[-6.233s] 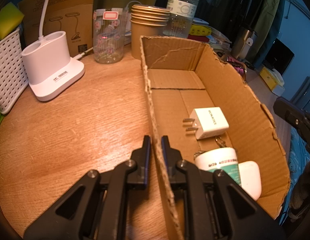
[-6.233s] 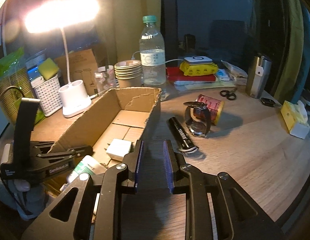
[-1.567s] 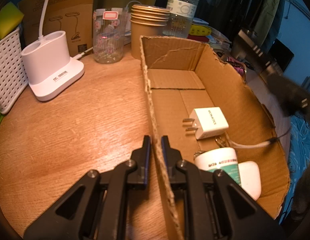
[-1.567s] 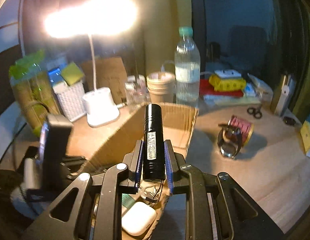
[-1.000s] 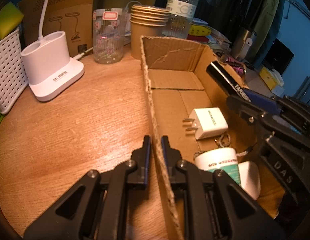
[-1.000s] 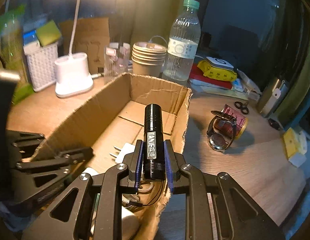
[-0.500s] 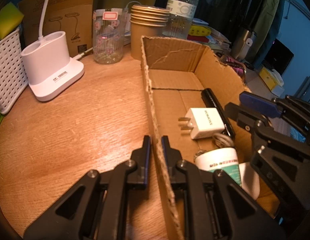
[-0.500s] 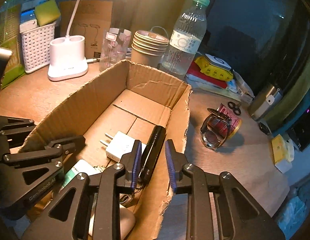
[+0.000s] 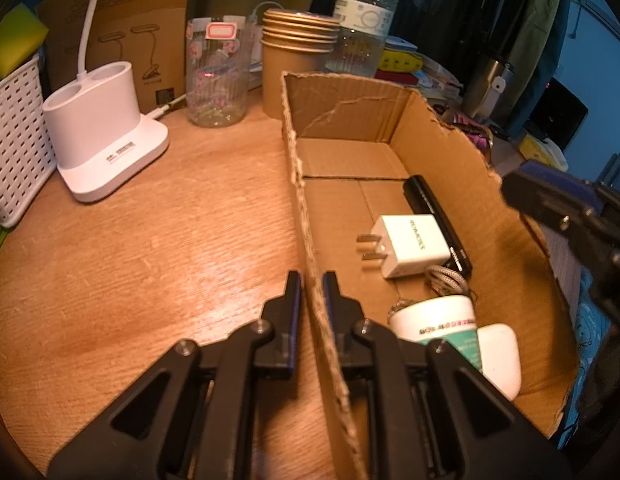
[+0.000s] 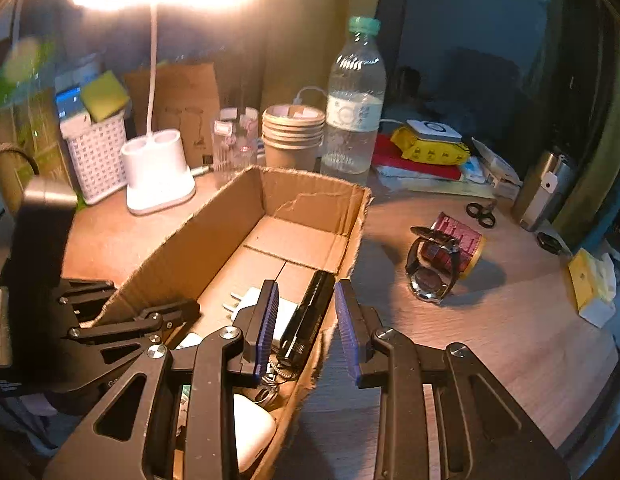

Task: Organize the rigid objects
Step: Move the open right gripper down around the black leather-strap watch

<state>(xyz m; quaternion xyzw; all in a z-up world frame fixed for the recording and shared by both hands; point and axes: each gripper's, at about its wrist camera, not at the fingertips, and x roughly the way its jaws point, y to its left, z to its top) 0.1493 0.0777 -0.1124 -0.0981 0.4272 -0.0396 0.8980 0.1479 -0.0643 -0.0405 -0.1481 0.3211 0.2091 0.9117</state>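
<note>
Over the cardboard box my right gripper is spread, empty; flashlight lies inside against the right wall, beside the charger. Left gripper pinches the left wall. Risk: one right finger could catch the torn rim and tip the box. Clear desk toward the watch

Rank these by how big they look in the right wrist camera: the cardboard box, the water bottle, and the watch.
1. cardboard box, biggest by far
2. water bottle
3. watch, smallest, though it sits nearer the camera than the bottle
</note>
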